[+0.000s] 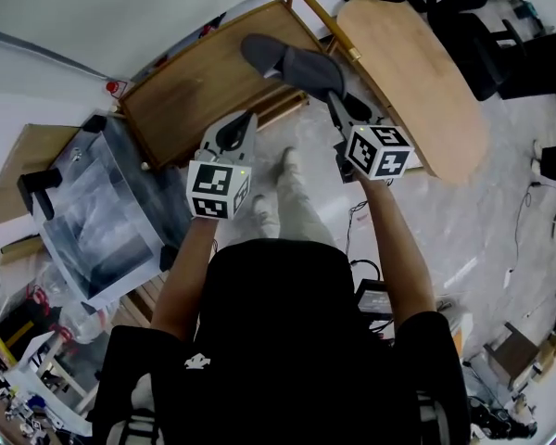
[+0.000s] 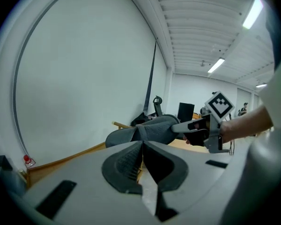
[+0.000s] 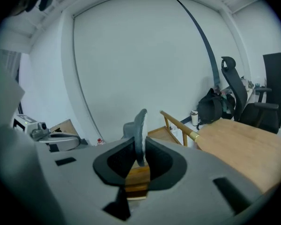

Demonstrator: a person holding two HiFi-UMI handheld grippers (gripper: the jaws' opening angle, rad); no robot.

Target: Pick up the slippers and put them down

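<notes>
Grey slipper (image 1: 292,63): you have it pinched in your right tool (image 3: 139,151), held up off everything. In the head view it lies over the near right corner of the wooden tray (image 1: 195,100), just beside the edge of the oval tabletop (image 1: 426,82). The tray is a shallow box with a raised rim, and its bare wooden bottom shows. To your left stands a shiny case (image 1: 102,211). Glare washes over its surface, so you cannot tell what is inside.

Your right tool's jaws are partly closed and clamp the slipper's thin edge between the pads. In the right gripper view the slipper stands edge-on and rises above the jaws, so its shape is hard to read there. The left gripper view shows it better: it sticks out sideways from the right tool with the toe end free.

Your left tool (image 2: 143,149) has its jaws pressed together with nothing between them. It hangs in the air to the left of the slipper, apart from it, and points toward the tray.

In the head view your body covers the floor at the bottom of the frame. The slipper hides the right tool's pads, and the clutter at the lower corners is too small to name.
</notes>
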